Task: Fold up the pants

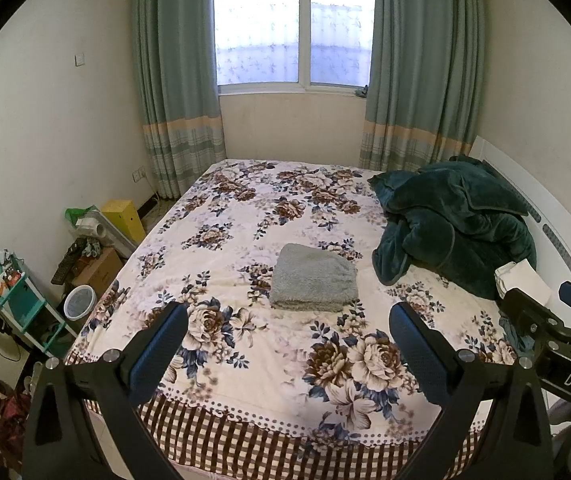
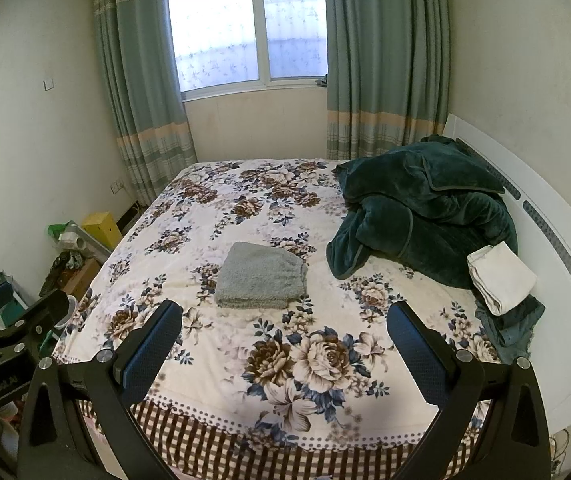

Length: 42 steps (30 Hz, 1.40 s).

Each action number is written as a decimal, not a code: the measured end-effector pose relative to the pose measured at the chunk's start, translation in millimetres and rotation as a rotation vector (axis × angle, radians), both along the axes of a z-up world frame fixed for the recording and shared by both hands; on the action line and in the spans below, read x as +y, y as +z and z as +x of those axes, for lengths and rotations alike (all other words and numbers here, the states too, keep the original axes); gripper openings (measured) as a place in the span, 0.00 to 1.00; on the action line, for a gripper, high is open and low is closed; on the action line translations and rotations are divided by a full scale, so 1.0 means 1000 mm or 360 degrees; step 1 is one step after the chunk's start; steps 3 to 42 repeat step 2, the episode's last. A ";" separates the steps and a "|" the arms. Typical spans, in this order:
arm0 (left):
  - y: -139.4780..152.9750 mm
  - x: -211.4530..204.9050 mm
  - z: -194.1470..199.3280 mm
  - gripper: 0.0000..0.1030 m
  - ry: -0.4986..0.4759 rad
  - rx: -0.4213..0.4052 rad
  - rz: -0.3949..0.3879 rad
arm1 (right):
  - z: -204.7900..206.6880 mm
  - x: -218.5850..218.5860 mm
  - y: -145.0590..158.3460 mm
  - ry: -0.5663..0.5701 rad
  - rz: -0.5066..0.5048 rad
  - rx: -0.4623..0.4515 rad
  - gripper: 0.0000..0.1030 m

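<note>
Grey fleecy pants [image 1: 312, 278] lie folded into a neat rectangle in the middle of the floral bedspread [image 1: 245, 380]; they also show in the right wrist view [image 2: 261, 276]. My left gripper [image 1: 288, 328] is open and empty, held above the bed's near edge, short of the pants. My right gripper [image 2: 284, 326] is open and empty too, level with the left one. The right gripper shows at the right edge of the left wrist view [image 1: 545, 304], and the left gripper at the left edge of the right wrist view [image 2: 25, 300].
A dark green blanket [image 2: 425, 208] is heaped at the right by the white headboard [image 2: 557, 240], with a folded white cloth [image 2: 501, 276] and a blue-green garment [image 2: 513, 328] beside it. Boxes, a shelf and clutter [image 1: 85, 256] fill the floor left of the bed.
</note>
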<state>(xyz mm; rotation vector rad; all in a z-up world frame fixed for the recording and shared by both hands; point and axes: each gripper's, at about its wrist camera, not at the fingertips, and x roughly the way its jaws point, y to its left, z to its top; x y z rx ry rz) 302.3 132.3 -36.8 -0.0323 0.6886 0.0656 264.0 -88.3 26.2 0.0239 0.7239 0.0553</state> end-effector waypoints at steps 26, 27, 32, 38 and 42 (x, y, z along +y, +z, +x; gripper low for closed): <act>0.002 0.001 0.001 1.00 0.0004 -0.0011 -0.0002 | 0.001 0.002 0.000 -0.0001 0.0005 -0.0002 1.00; 0.002 0.001 0.001 1.00 0.0004 -0.0011 -0.0002 | 0.001 0.002 0.000 -0.0001 0.0005 -0.0002 1.00; 0.002 0.001 0.001 1.00 0.0004 -0.0011 -0.0002 | 0.001 0.002 0.000 -0.0001 0.0005 -0.0002 1.00; 0.002 0.001 0.001 1.00 0.0004 -0.0011 -0.0002 | 0.001 0.002 0.000 -0.0001 0.0005 -0.0002 1.00; 0.002 0.001 0.001 1.00 0.0004 -0.0011 -0.0002 | 0.001 0.002 0.000 -0.0001 0.0005 -0.0002 1.00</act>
